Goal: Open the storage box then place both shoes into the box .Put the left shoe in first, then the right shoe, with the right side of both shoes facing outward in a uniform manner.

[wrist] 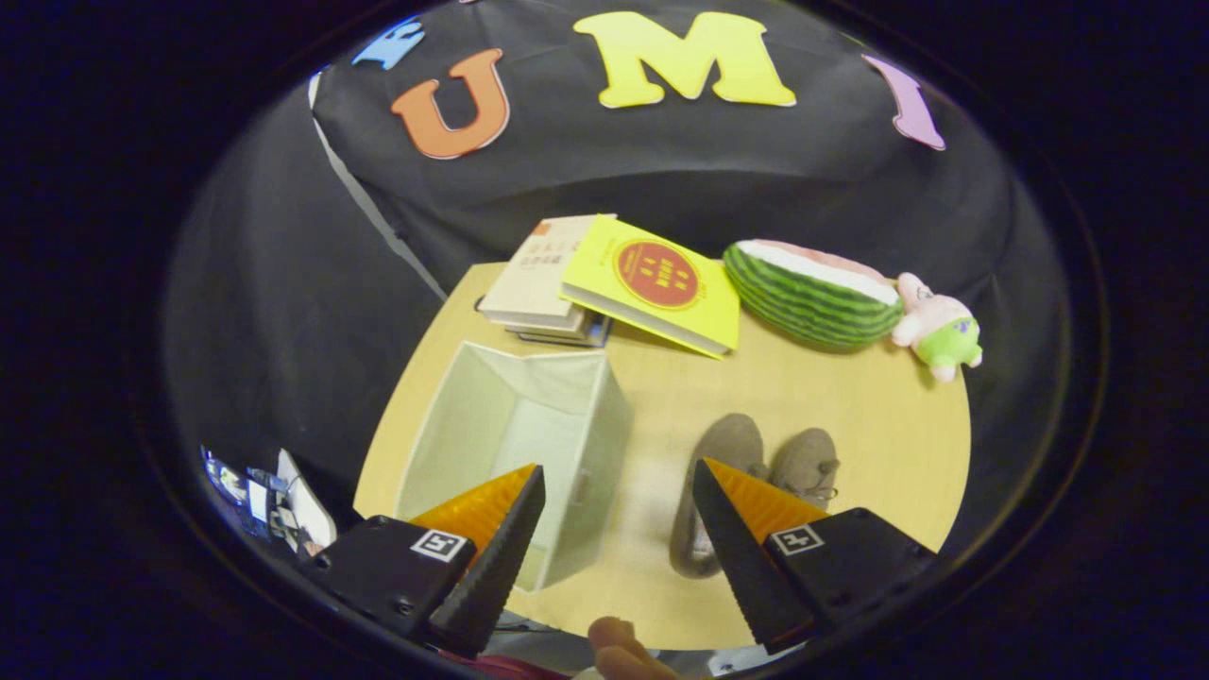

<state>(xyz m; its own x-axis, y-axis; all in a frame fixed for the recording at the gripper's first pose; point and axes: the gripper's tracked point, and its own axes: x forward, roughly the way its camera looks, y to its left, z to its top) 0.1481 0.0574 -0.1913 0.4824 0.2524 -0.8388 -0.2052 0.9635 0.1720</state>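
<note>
The gripper [619,482] hangs released, fingers spread wide over the round wooden table [878,444]. The white fabric storage box [515,425] stands open at centre-left, its near corner hidden by one finger. Two grey-brown shoes [756,463] lie centre-right, partly covered by the other finger.

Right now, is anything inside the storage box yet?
The storage box stands open, and its visible pale lining looks empty. The near floor is hidden behind one finger of the open gripper held above the table. Both shoes sit on the table beside the box.
</note>
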